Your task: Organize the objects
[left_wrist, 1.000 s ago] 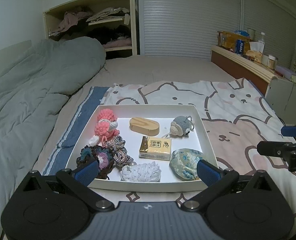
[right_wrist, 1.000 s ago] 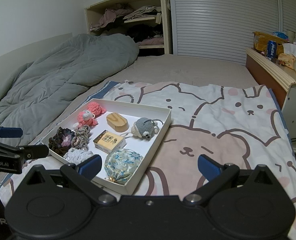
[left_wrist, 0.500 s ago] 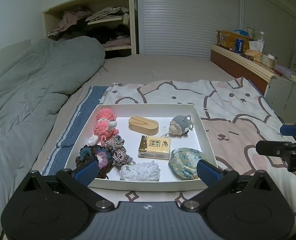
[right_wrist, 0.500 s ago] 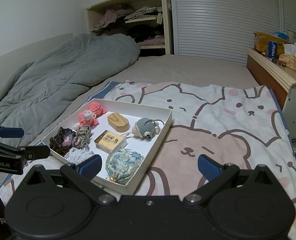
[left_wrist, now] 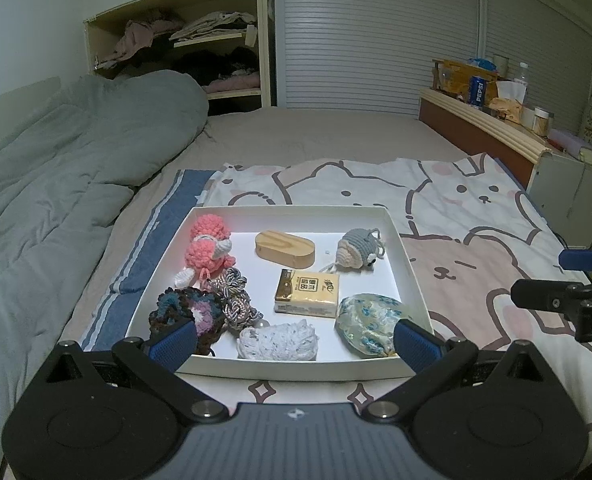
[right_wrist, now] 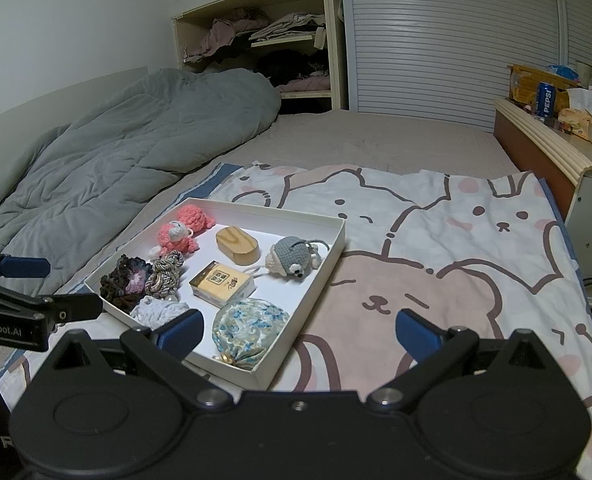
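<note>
A white shallow tray [left_wrist: 291,369] [right_wrist: 316,276] lies on the cartoon-print sheet. In it lie a pink crochet toy [left_wrist: 207,249], a wooden oval block [left_wrist: 285,244], a grey crochet mouse [left_wrist: 358,249], a yellow tissue pack [left_wrist: 308,293], a floral pouch [left_wrist: 370,323], a white scrunchie [left_wrist: 277,340], a rope knot [left_wrist: 235,300] and a dark crochet flower [left_wrist: 183,312]. My left gripper [left_wrist: 293,340] is open and empty just short of the tray's near edge. My right gripper [right_wrist: 298,332] is open and empty over the tray's near right corner.
A grey duvet [left_wrist: 55,184] is heaped on the left of the bed. A wooden headboard ledge [left_wrist: 492,128] on the right carries a Pepsi can [right_wrist: 544,100], tissues and jars. Open shelves with clothes [left_wrist: 191,56] stand at the back.
Both views have shifted only slightly; the tray sits a touch farther from the left gripper. Both grippers stay open and nothing in the tray has moved.
</note>
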Demonstrator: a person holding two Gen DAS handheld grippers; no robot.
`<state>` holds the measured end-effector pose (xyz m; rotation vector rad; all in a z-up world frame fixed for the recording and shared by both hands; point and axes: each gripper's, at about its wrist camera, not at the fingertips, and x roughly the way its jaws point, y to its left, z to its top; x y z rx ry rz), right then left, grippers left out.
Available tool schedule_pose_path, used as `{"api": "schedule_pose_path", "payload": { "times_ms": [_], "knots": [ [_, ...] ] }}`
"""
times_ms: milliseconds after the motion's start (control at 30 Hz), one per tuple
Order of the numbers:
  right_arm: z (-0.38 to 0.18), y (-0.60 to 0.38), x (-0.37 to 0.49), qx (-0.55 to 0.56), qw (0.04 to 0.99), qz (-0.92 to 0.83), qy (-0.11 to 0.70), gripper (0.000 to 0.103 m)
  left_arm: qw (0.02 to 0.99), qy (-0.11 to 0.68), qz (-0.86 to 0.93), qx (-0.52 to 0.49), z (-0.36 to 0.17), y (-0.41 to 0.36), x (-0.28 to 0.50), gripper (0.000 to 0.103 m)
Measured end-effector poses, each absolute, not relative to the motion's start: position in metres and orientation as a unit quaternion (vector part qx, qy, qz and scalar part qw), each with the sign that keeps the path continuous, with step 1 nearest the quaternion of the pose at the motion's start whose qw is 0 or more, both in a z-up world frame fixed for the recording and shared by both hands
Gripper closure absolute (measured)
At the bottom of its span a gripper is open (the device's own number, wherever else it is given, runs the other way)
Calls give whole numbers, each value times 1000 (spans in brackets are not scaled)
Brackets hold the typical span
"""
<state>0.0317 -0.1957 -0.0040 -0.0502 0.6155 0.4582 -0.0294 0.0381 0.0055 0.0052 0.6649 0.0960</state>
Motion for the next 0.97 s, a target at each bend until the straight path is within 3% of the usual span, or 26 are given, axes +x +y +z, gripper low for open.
{"api": "schedule_pose_path", "payload": {
  "times_ms": [967],
  "knots": [
    [-3,-193,31,-26,927,223,301,0,941,334,47,-5,3,40,-28,0]
  ]
}}
